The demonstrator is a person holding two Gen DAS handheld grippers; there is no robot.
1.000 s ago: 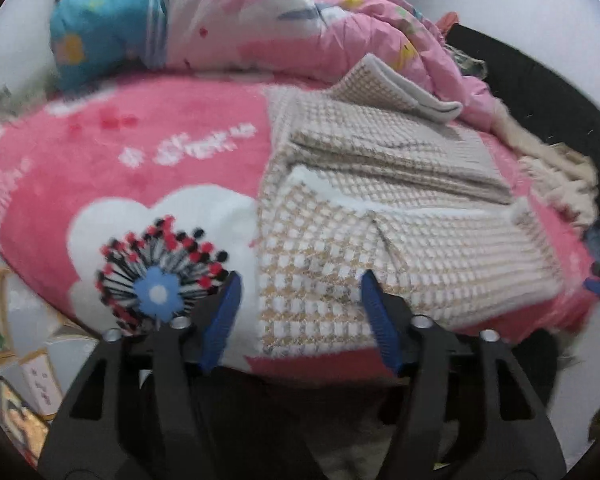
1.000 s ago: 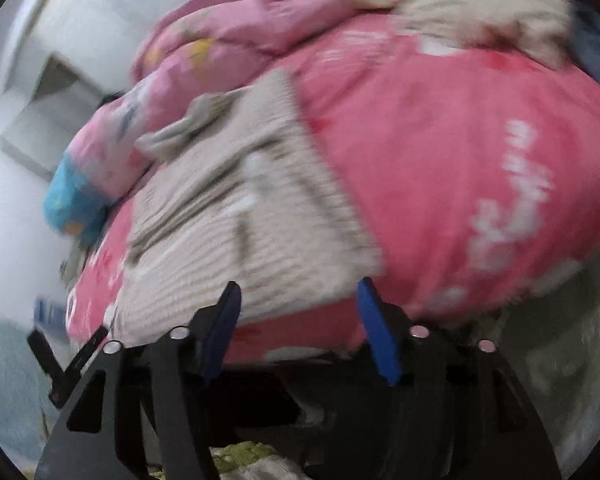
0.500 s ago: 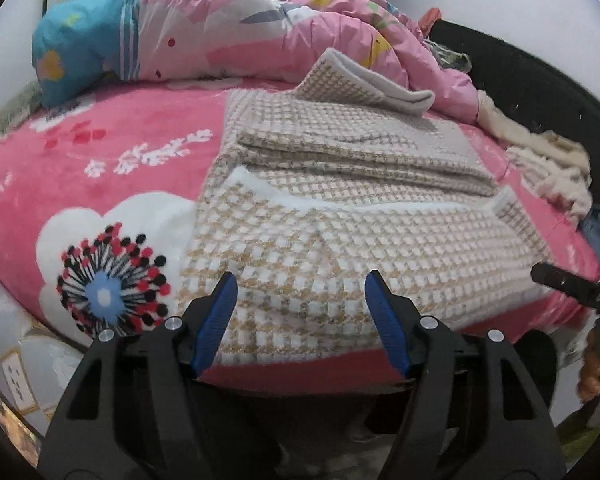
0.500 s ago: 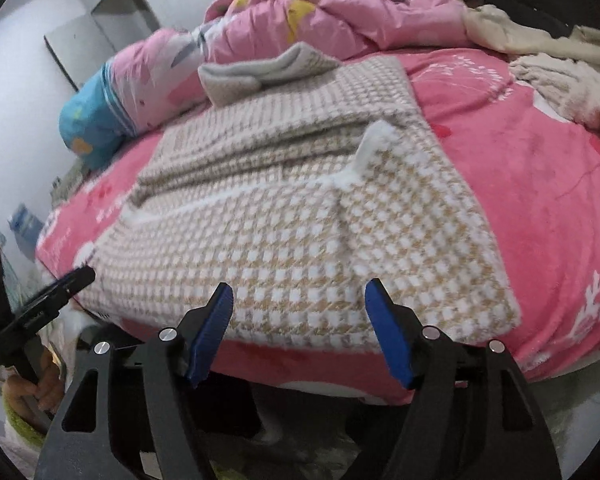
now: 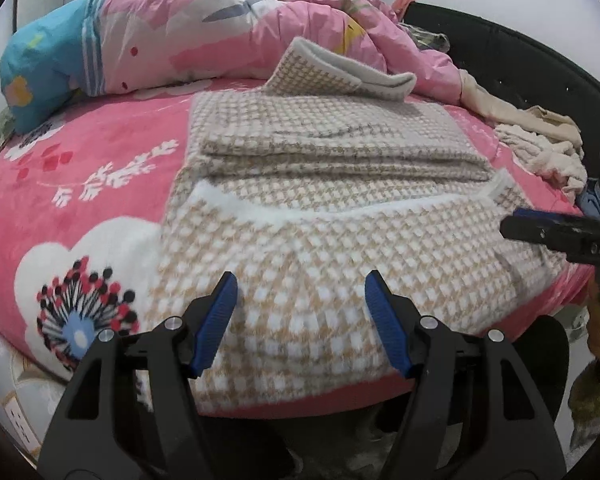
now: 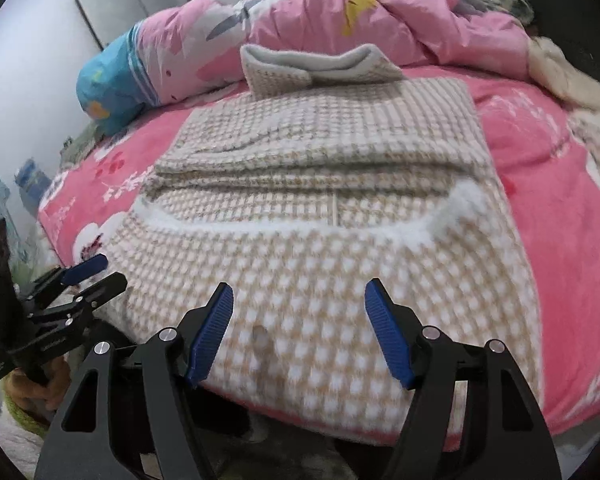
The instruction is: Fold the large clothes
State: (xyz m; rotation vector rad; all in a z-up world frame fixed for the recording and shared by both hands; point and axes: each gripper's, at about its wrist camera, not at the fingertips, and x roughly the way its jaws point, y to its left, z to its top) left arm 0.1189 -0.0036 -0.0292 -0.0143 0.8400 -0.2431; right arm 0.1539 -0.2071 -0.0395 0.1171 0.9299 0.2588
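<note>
Change: both our grippers slid sideways along the bed edge since a second ago; the right view went from blurred and tilted to level, with the garment now centred in it.
Garment: we saw a beige-and-white houndstooth coat [image 5: 332,216] lying flat on the pink blanket [image 5: 100,168], partly folded, with a doubled layer across its middle and white fleecy trim along a curved edge nearer us.
Collar: grey-lined collar [image 6: 320,64] sat at the far end, against the pink duvet [image 6: 380,12].
Near hem: it hung just over the bed edge, right in front of both tongs.
Left gripper [image 5: 301,320]: our jaws stood fairly wide, blue pads apart, nothing between them; hem just beyond the tips, not touching as far as we could tell.
Right gripper [image 6: 299,330]: jaws wide too, empty, hovering before the hem; fabric near the tips was blurred so contact was unclear.
Cross view: we saw the right gripper's finger at the coat's right corner in the left camera, and the left gripper at the left edge of the right camera with a hand [image 6: 40,388] under it.
Other: cream clothes [image 5: 540,148] piled at the far right of the bed; blue pillow end [image 5: 48,72] at far left.
</note>
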